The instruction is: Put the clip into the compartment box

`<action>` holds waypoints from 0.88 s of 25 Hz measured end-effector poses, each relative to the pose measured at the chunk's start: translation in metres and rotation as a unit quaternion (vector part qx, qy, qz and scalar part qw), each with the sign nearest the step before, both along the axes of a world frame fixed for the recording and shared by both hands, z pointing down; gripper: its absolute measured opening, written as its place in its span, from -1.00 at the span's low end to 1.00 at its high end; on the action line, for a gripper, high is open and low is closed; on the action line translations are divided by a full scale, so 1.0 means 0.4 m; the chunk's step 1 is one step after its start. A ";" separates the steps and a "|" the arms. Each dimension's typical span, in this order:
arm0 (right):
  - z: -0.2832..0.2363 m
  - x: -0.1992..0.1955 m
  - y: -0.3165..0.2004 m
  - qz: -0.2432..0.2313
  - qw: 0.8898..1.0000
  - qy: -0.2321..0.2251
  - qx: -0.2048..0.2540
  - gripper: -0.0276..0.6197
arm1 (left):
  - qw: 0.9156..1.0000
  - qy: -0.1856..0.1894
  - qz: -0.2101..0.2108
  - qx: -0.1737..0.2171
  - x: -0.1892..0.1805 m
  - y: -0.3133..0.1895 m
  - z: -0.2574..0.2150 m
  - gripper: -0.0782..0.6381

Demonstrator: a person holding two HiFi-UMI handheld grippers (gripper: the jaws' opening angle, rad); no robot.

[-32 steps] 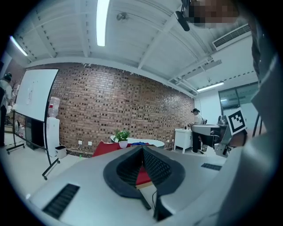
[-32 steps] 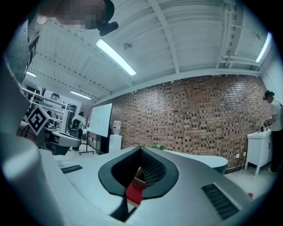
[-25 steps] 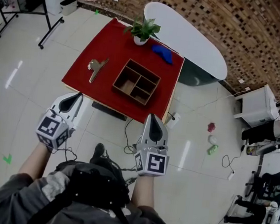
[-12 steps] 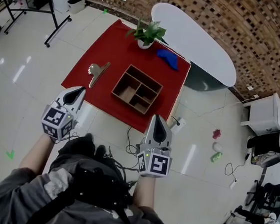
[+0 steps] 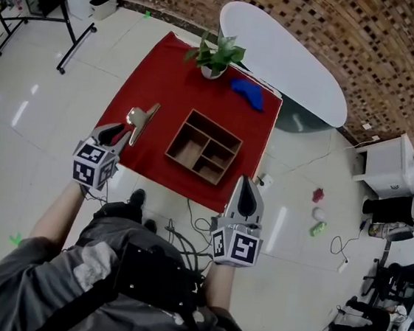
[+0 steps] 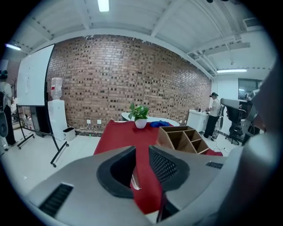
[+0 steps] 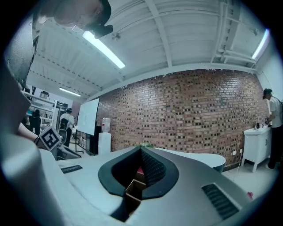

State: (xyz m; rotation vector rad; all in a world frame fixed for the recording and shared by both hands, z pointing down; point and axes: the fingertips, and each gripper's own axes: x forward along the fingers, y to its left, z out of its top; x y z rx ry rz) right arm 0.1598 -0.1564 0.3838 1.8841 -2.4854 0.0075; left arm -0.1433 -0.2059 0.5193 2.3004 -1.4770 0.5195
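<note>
Two grippers sit low-centre: left gripper (image 5: 119, 137) extended forward, jaws opening with nothing gripped, clip (image 5: 141, 118) just beyond its tips; right gripper (image 5: 249, 195) jaws together.

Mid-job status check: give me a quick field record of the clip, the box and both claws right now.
clip: lying on the red table, left of the compartment box, not gripped
compartment box: upright on the table, no clip inside
left claw: at the clip's near end, jaws opening, clip seen in the gap ahead, pads not on it
right claw: by the table's near right corner, shut, empty
</note>
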 end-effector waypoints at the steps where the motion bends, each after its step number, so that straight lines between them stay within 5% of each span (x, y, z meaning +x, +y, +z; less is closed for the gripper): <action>1: -0.001 -0.009 -0.021 0.003 1.000 0.001 0.000 -0.85 | 1.000 0.001 0.000 -0.009 -0.009 -0.025 0.017 -0.39; 11: 0.026 -0.080 -0.203 0.022 1.000 0.011 -0.014 -0.85 | 0.992 -0.050 0.015 -0.113 -0.082 -0.261 0.214 -0.25; 17: 0.041 -0.095 -0.270 0.032 0.999 0.015 -0.019 -0.85 | 0.976 -0.041 0.076 -0.198 -0.065 -0.319 0.303 -0.25; 22: 0.061 -0.095 -0.306 0.041 0.999 0.017 -0.027 -0.85 | 0.973 -0.040 0.097 -0.208 -0.054 -0.350 0.319 -0.26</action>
